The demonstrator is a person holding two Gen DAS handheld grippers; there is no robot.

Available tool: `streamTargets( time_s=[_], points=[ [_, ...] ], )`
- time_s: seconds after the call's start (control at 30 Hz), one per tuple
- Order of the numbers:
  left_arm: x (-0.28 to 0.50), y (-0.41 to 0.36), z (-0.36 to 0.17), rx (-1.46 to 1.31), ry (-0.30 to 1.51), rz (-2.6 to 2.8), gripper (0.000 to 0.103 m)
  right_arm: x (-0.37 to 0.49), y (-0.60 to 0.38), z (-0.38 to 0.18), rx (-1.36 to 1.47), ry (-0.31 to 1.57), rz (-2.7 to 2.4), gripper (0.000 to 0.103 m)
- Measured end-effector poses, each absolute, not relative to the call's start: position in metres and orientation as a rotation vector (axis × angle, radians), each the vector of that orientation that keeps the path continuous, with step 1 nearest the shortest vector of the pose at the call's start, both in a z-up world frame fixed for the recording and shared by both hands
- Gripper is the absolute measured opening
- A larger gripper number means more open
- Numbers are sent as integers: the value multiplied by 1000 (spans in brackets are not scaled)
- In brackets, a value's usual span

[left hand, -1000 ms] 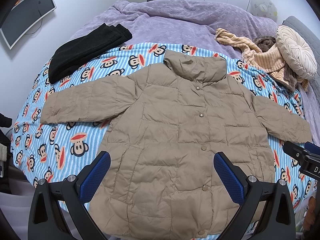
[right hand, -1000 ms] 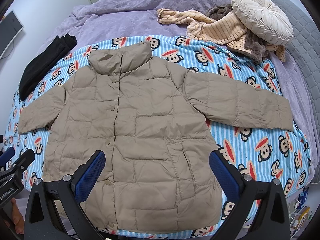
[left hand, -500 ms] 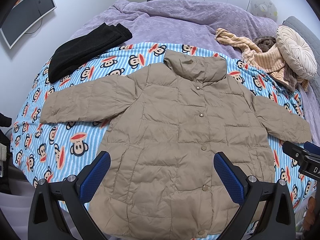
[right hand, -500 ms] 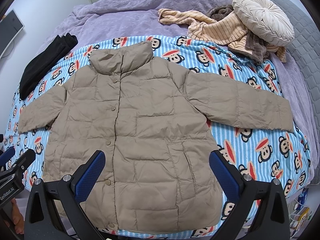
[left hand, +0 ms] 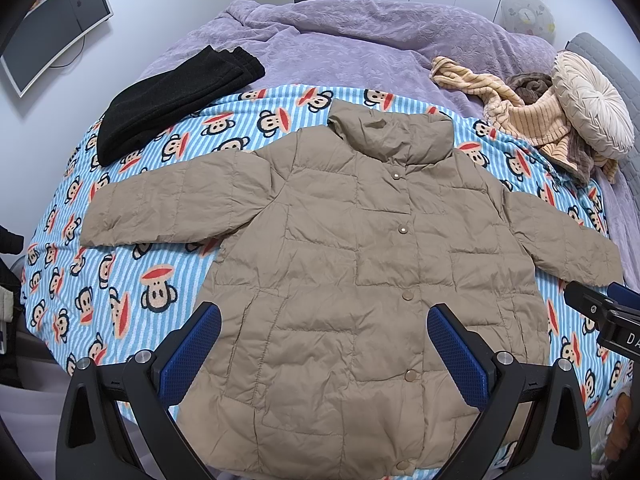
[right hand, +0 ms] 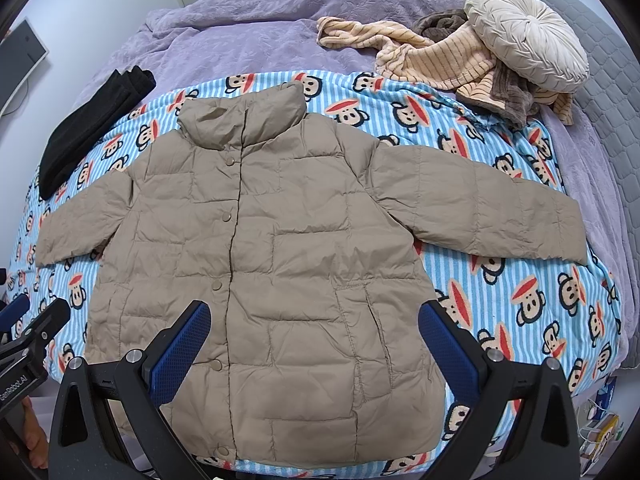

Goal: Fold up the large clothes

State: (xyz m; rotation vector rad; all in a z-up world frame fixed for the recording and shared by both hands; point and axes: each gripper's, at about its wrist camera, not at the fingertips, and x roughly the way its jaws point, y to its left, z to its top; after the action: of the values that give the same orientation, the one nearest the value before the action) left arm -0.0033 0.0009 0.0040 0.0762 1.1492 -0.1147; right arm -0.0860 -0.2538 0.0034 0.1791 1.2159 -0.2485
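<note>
1. A tan quilted puffer jacket [left hand: 360,264] lies flat, front side up and snapped shut, on a blue striped monkey-print blanket [left hand: 132,280] spread over the bed.
2. Both sleeves stretch out sideways; the collar points toward the far end of the bed and the hem lies at the near edge.
3. The left gripper [left hand: 324,344] hovers over the lower part of the jacket with its jaws spread wide and holding nothing; its blue pads [left hand: 192,348] frame the hem area.
4. The right gripper [right hand: 316,340] hangs likewise above the jacket's lower half, jaws wide apart and empty.
5. Each gripper shows at the edge of the other's view, so the 2 sit side by side at the near edge.
6. A folded black garment [left hand: 176,96] rests at the blanket's far left corner, partly on the purple bedspread [left hand: 340,40].
7. A striped beige garment [right hand: 432,56] is heaped at the far right, touching a round cream cushion [right hand: 524,32].
</note>
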Motion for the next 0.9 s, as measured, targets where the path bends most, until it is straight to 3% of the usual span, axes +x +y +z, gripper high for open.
streamTargets(
  time_s=[0.9],
  points=[
    [-3,1,4,76,1151,-118,103,-84,-251,3,177,1218,-250,103]
  ],
)
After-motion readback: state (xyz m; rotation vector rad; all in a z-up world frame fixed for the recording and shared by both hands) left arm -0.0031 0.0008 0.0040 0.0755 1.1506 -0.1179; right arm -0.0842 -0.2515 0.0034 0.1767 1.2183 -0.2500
